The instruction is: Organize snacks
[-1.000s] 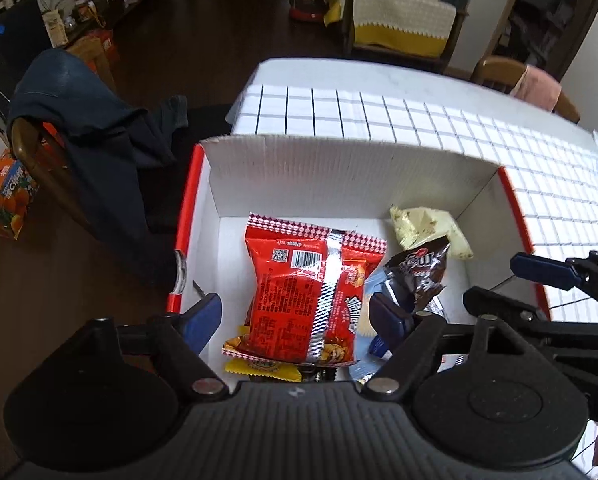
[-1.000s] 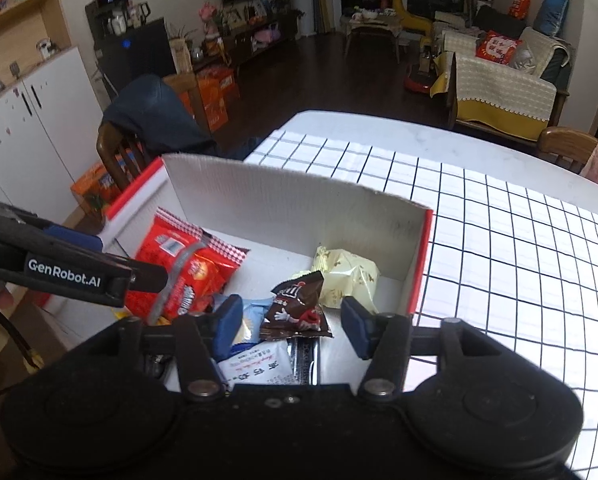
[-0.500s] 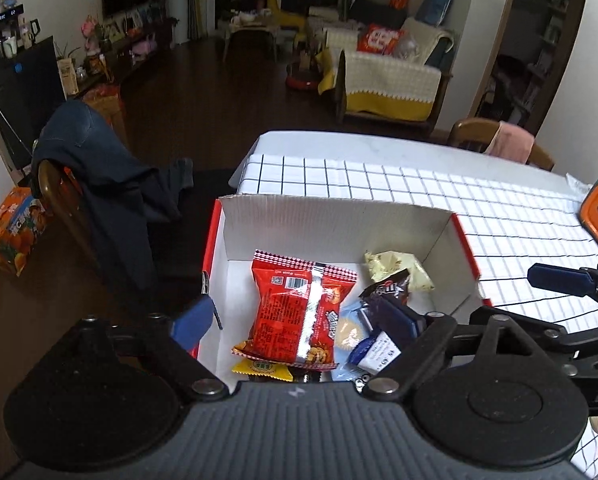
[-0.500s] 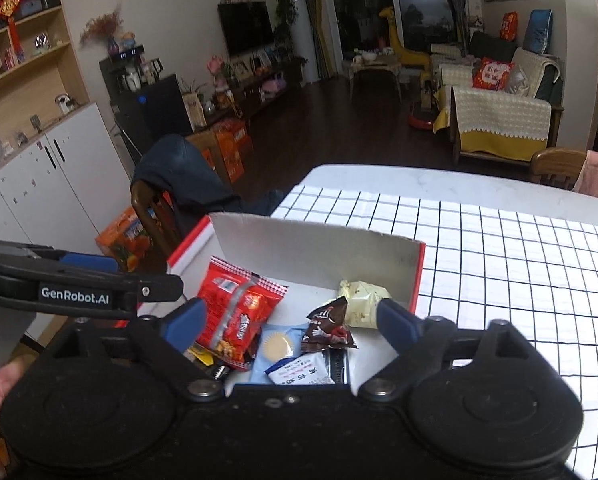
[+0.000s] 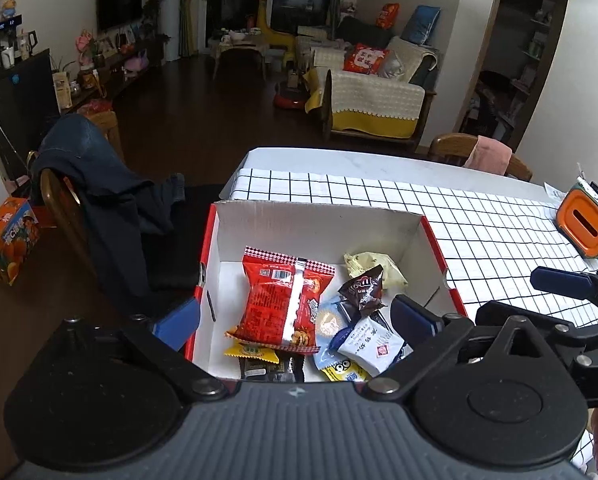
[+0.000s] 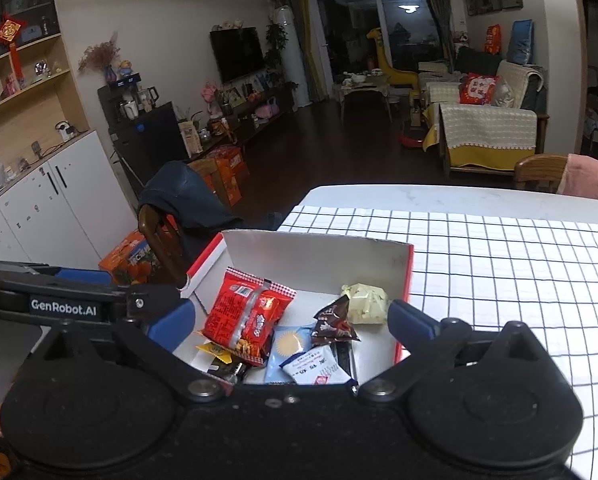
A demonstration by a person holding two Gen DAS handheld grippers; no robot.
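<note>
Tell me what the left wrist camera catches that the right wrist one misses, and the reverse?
Only the left view shows the orange container at the table's far right. Only the right view shows the white cabinets and wall shelves. Both show the open snack box with its red chip bag, the checked tablecloth, and both tools open, holding nothing.

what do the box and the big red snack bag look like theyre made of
Box: looks like thin cardboard, matte white inside, red outside; the walls are flat with creased corners.
Red snack bag: probably glossy plastic film, with a shiny back seam strip and crimped zigzag ends.
</note>
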